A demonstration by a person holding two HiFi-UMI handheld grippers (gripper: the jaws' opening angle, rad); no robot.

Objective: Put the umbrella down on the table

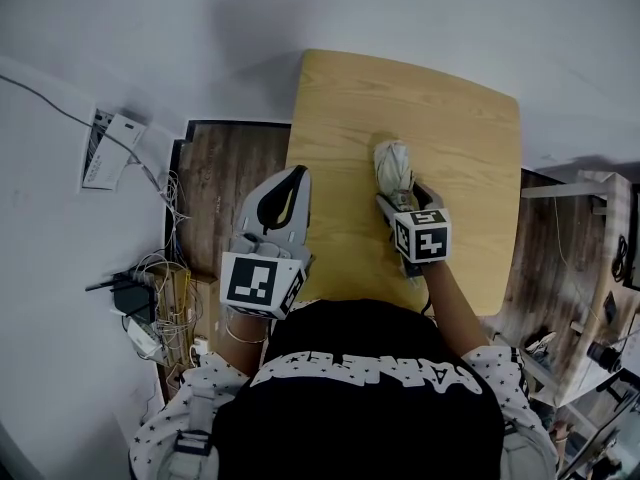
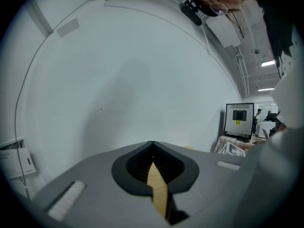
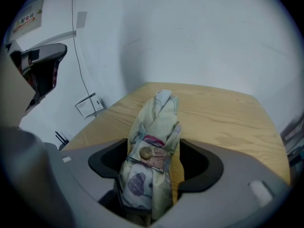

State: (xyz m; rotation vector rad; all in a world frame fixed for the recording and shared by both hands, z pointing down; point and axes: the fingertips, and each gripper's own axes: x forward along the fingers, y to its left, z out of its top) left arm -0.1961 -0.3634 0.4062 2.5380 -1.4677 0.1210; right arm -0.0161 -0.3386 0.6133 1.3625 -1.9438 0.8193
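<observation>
A folded cream umbrella [image 1: 393,163] with a floral print lies on the light wooden table [image 1: 450,118], its tip pointing toward the far edge. My right gripper [image 1: 404,202] stands around its near end. In the right gripper view the umbrella [image 3: 152,141], strapped with a pink band and a button, sits between the jaws of the right gripper [image 3: 153,161]; bare wood shows between it and the right jaw, so the jaws are open. My left gripper [image 1: 293,178] hovers at the table's left edge, shut and empty, and in its own view the left gripper [image 2: 152,148] faces a white wall.
A tangle of cables and a power strip [image 1: 150,308] lies on the floor at the left, beside a strip of wooden floor [image 1: 225,183]. A paper notice [image 1: 110,153] hangs on the white wall. A monitor [image 2: 239,120] stands far off. Furniture [image 1: 600,268] stands right of the table.
</observation>
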